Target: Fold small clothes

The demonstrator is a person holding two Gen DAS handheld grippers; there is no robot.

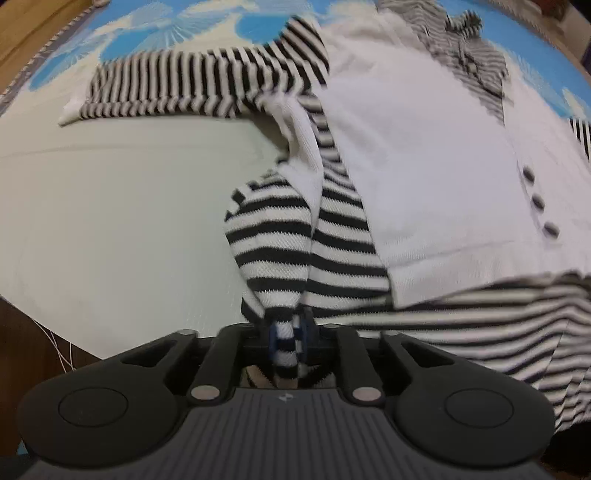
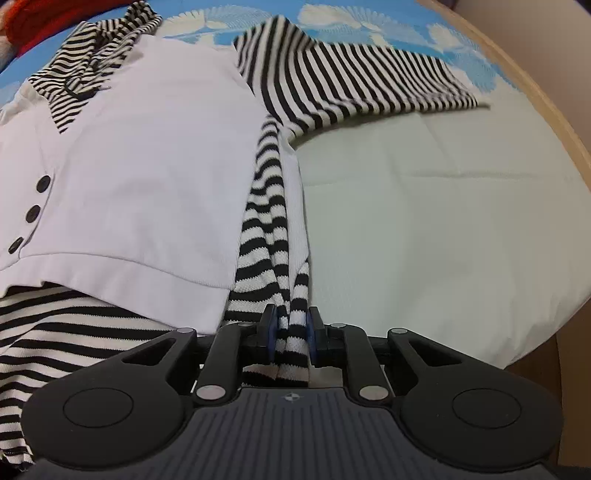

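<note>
While the small black-and-white striped knit top with a white front panel lies flat on the pale cloth-covered bench, we see both tools clamped on it. Left hand-held gripper pinches a bunched striped side edge; right hand-held gripper pinches the opposite one.

We are counting one garment, white-bodied with striped sleeves, showing three dark buttons. We are seeing two grippers, left and right, one pale sheet, and one red cloth.
</note>
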